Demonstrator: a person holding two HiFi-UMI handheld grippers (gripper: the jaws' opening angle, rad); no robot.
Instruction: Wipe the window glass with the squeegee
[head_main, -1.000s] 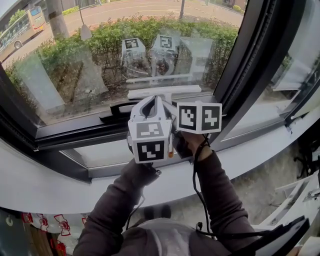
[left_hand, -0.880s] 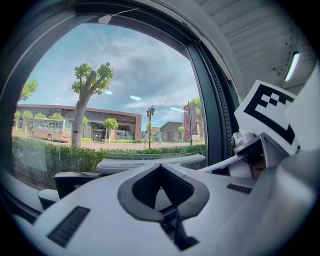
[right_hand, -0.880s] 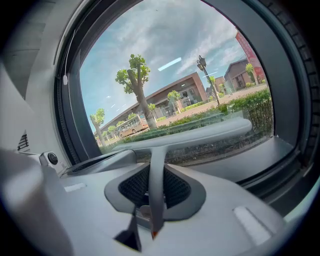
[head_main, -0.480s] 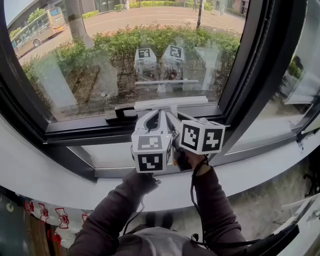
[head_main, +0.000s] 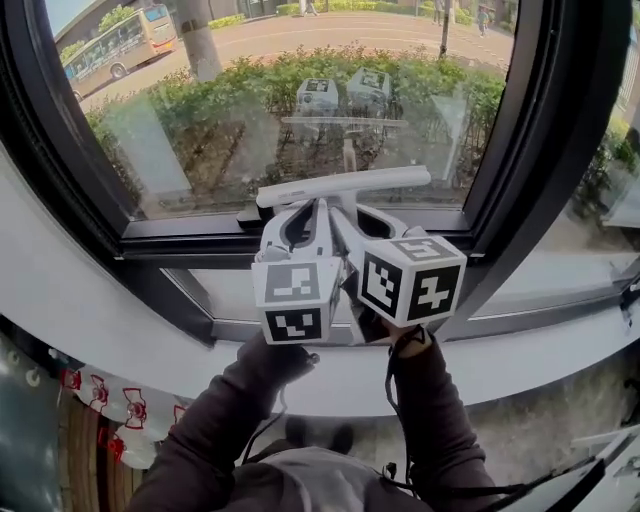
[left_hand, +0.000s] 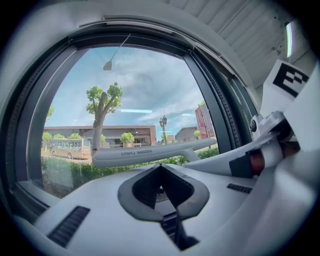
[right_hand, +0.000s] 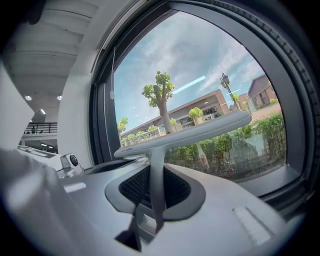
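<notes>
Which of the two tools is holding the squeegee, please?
The right tool: the handle of the squeegee is clamped between its jaws, while the jaws of the left tool meet on nothing.

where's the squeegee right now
In the head view the white T-shaped squeegee is at centre, its blade in front of the lower window glass just above the black bottom frame, handle clamped in the right gripper.

A broad white window sill curves across below the glass; the black window frame stands directly on it; a pale channel runs between the frame's lower rails
</notes>
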